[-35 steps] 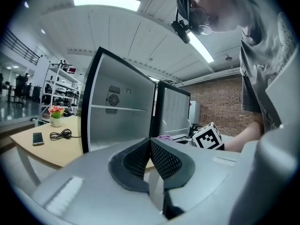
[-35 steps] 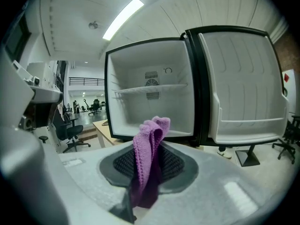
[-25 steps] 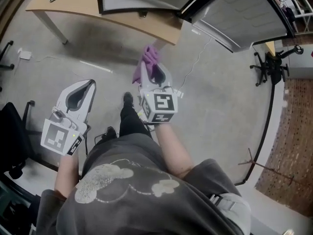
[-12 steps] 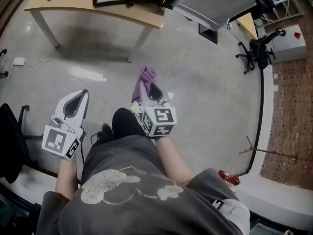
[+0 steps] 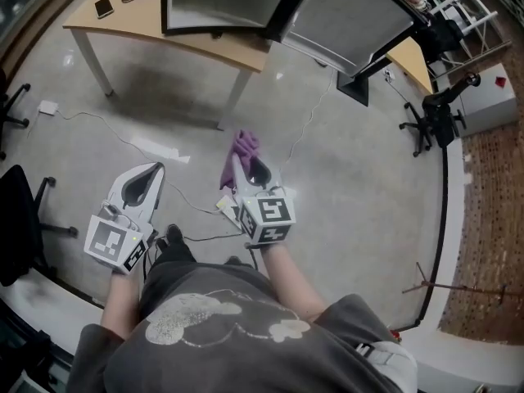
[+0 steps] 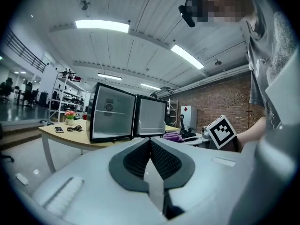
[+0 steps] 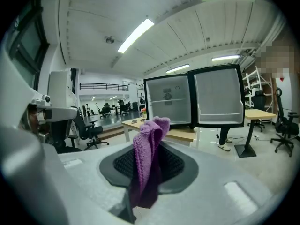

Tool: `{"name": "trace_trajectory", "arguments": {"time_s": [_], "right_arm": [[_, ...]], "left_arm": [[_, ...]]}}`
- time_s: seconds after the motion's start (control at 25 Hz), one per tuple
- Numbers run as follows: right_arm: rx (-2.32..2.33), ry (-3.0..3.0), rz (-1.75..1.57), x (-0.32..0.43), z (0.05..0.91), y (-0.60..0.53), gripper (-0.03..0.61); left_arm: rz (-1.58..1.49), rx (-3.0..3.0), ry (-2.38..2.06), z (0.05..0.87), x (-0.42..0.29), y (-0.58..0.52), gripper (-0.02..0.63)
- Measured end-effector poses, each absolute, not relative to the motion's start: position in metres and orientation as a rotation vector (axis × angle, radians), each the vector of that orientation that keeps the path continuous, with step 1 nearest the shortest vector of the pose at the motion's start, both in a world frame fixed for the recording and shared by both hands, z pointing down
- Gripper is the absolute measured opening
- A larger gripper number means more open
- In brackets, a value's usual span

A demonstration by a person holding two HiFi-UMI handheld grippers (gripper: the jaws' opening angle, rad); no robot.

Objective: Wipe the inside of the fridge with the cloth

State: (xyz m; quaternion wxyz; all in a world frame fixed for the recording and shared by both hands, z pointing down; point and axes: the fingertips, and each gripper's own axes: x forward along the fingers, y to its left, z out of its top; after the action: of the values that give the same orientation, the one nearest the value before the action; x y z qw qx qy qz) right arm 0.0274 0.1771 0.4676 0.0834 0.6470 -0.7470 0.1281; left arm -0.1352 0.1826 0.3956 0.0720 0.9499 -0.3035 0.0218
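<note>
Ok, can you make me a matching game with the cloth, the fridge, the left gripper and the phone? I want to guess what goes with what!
Things:
1. cloth
2. fridge
3. left gripper
4. phone

Clues:
A. shut, with nothing in it
B. purple, pinched in the right gripper
C. standing on the table with its door wide open
D. lying flat near the table's left end

Right pairs: 1-B, 2-C, 3-A, 4-D.
</note>
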Motion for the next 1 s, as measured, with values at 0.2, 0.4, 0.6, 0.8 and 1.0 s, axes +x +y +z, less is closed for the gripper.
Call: {"name": "trace_trajectory", "arguments": {"time_s": [0.2,0.4,0.6,0.8,1.0], "right_arm": [[1.857,-2.267,0.35,0.069,0.464,0.231,0.084],[1.806,-2.313,0.338,0.111,0.464,0.284,0.084],[1.709,-2.402,0.273,0.122,0.456,0.33,0.083],[1.68,-2.421,0.279,0.125,0.458,0.362,0.081],[1.665,-2.428,0.309,0.124,0.466,0.382,0.078]], "left_arm": [[0.079,2.814,-0.994,0.396,-0.106,0.225,0.017],[0.062,2.812,-1.026,0.389,-0.068,0.275,0.017],[0.06,2.825,-1.055,0.384,-0.037,0.326,0.017],[0.077,2.825,-1.039,0.385,-0.02,0.367,0.017],[0.115,2.82,-1.052,0.388,-0.021,0.388,0.017]]}}
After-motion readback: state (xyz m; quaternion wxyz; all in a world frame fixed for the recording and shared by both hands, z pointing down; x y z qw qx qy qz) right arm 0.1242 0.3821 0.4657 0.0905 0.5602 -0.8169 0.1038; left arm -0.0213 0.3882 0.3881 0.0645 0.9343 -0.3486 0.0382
